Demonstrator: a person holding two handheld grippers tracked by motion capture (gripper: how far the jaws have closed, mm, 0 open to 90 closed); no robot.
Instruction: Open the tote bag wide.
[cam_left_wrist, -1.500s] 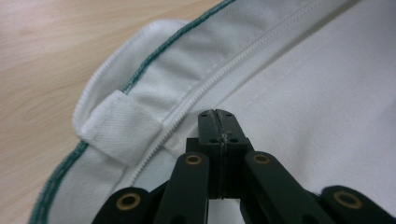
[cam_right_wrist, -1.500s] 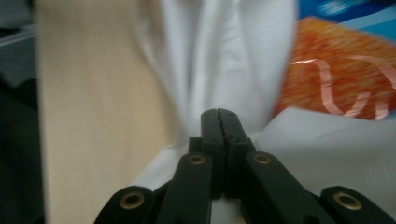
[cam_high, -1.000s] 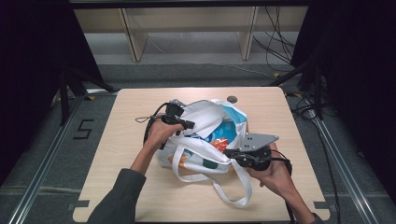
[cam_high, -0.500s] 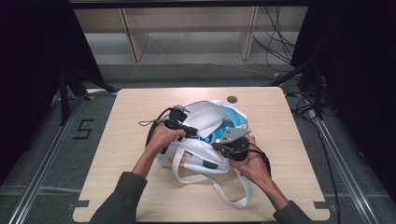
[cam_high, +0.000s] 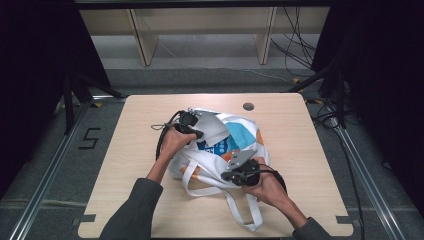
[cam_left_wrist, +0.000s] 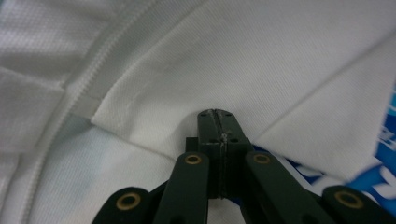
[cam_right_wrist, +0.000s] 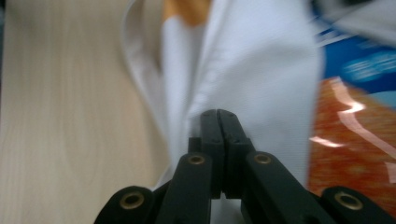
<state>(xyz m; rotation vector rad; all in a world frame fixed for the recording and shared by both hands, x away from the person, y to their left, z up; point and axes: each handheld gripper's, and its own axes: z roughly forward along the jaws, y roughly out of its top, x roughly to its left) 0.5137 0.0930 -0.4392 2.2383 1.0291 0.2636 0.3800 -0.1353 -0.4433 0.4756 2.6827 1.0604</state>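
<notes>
A white tote bag with blue and orange print lies mid-table. My left gripper is at the bag's far left rim, its jaws shut on a fold of white cloth that it holds raised. My right gripper is at the bag's near rim, its jaws shut on a pinch of white fabric whose creases run up from the tips. An orange packet lies inside the bag just past that rim. The bag's long handles trail toward the table's front edge.
The wooden table has bare room to the left and right of the bag. A small grey round disc sits near the back edge. Wooden shelving stands beyond the table. Cables lie on the floor at the back right.
My right gripper has moved left and down from above the bag's right side to its near rim. The bag's opening has narrowed. My left gripper has stayed put.
</notes>
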